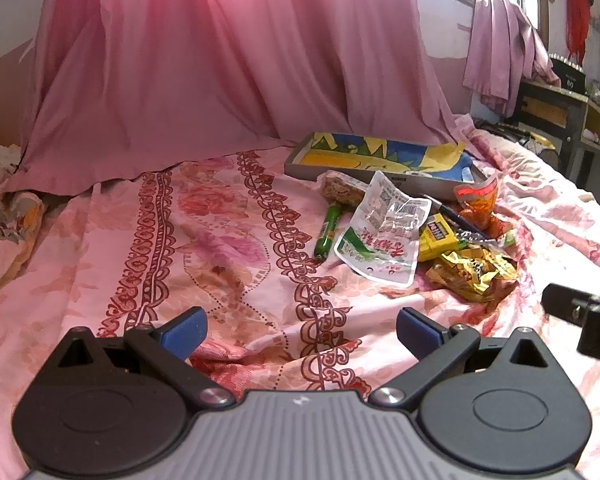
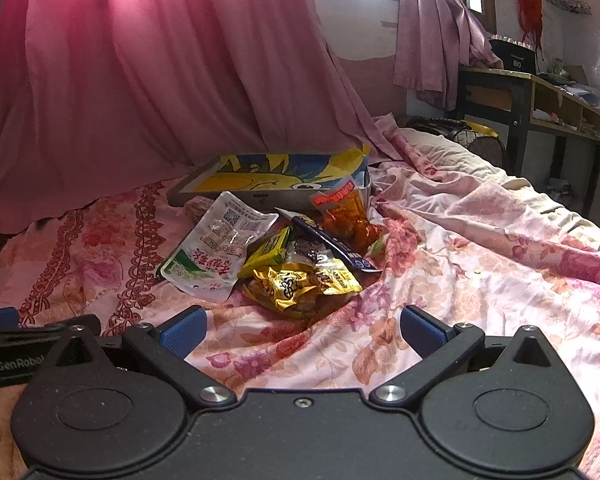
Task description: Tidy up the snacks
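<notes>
Two hand-held grippers above a bed covered with a pink floral bedsheet [image 1: 228,248]. The left gripper [image 1: 302,330] has its jaws spread wide with nothing between the blue pads [image 1: 186,330]; below it lies only sheet, and the snack pile sits ahead and to its right. The right gripper [image 2: 303,330] is likewise released, jaws apart and empty, with the pile directly ahead of it. The snacks lie heaped together on the sheet, just in front of a shallow gray box [image 2: 204,196] whose inside shows a yellow-and-blue printed lining [image 2: 276,170]. Nearest the right gripper is a crumpled gold packet [image 2: 300,284]; to its left lies a white pouch with green print and red lettering [image 2: 216,248], partly overlapping a yellow-green packet [image 2: 270,250]. A long dark blue packet [image 2: 328,242] lies slantwise across the heap, and an orange bag [image 2: 350,220] stands against the box's near corner. In the left wrist view a green stick-shaped snack [image 1: 328,232] lies on the sheet at the left side of the pile, its far end touching a brownish wrapped snack [image 1: 342,190] beside the box. A pink curtain [image 1: 220,60] hangs behind the bed and drapes onto it; a wooden desk [image 2: 540,100] stands at the far right, beyond the bed. Part of the right gripper's body enters the left wrist view at its right edge.
</notes>
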A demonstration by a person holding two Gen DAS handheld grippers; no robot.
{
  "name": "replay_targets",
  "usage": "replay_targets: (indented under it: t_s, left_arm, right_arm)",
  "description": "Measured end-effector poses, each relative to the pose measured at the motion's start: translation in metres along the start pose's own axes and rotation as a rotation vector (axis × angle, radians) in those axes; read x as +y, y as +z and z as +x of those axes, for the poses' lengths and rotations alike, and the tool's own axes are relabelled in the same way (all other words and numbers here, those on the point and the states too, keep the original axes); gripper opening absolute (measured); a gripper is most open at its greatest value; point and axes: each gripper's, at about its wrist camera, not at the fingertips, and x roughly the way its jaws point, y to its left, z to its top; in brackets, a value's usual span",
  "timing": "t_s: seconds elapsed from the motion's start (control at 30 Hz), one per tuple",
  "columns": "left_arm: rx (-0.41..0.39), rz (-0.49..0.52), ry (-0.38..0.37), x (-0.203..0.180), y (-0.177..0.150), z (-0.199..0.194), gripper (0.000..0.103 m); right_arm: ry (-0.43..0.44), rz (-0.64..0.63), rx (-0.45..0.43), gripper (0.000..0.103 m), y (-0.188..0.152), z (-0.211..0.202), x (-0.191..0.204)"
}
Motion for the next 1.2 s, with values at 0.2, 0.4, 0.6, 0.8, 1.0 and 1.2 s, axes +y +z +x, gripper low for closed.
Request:
replay_targets:
  t_s: [0.2, 0.4, 0.6, 0.8, 1.0, 1.2]
  left_arm:
    - [0.04, 0.015, -0.005, -0.001, 0.006, 0.01, 0.103]
    - [0.083, 0.016, 0.049, -0.004, 0.017, 0.025, 0.103]
    - [0.151, 0.065, 0.161, -0.011, 0.028, 0.041, 0.103]
    - [0.246, 0.082, 0.231, -0.018, 0.036, 0.061, 0.103]
    - [0.283, 0.109, 0.259, -0.03, 0.043, 0.075, 0.103]
    - [0.291, 0.124, 0.248, -0.04, 0.051, 0.091, 0.103]
  right_arm:
    - [-0.008, 0.0, -0.023, 0.102, 0.011, 0.002, -0.004]
    - [0.066, -0.053, -0.04, 0.102, 0.021, 0.008, -0.009]
    - [0.098, -0.036, 0.034, 0.103, 0.035, 0.032, -0.023]
    - [0.102, -0.045, 0.116, 0.103, 0.039, 0.057, -0.031]
    - [0.138, -0.082, 0.162, 0.103, 0.04, 0.073, -0.03]
    - [0.183, -0.101, 0.188, 0.103, 0.042, 0.083, -0.031]
